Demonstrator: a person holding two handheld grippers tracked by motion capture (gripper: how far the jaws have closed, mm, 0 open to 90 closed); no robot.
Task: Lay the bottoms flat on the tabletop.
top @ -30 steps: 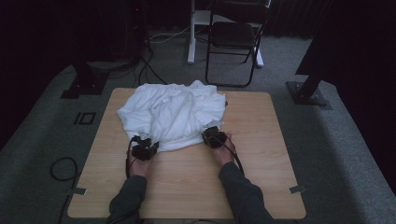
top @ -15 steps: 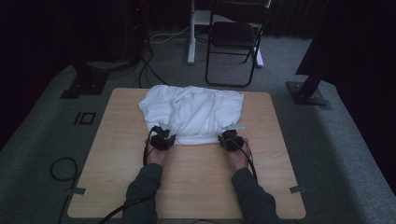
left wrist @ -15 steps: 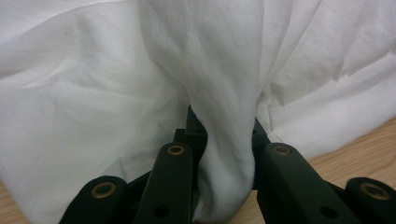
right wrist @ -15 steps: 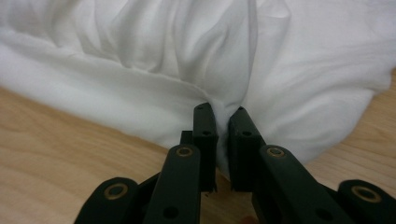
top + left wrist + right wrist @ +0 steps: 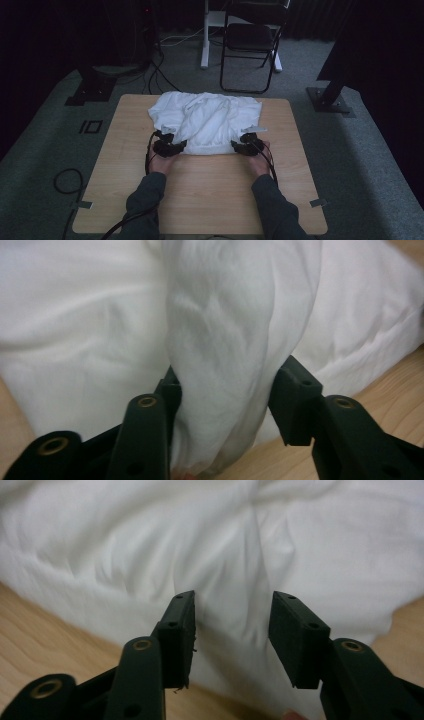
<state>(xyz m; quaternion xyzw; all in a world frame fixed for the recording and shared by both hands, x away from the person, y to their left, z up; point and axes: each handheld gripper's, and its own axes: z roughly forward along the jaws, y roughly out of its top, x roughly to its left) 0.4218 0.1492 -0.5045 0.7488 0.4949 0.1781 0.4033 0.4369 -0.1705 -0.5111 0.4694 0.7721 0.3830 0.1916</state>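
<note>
A crumpled white cloth (image 5: 207, 120) lies on the far half of the wooden table (image 5: 210, 195). My left gripper (image 5: 179, 145) sits at the cloth's near left edge and my right gripper (image 5: 237, 145) at its near right edge. In the left gripper view the left gripper (image 5: 225, 385) is open, with a thick raised fold of the cloth (image 5: 220, 330) bulging between its jaws. In the right gripper view the right gripper (image 5: 232, 615) is open, and the cloth (image 5: 150, 540) lies flat beyond and beneath its jaws, over the wood.
A black folding chair (image 5: 250, 42) and a white post (image 5: 205, 35) stand on the grey carpet beyond the table. Dark stand bases (image 5: 95, 87) (image 5: 330, 100) flank the far corners. Cables (image 5: 67, 180) trail on the floor at the left. Bare wood spreads around the forearms.
Both grippers and the cloth slid to the right across the table during the first half second. Since then they have held nearly still.
</note>
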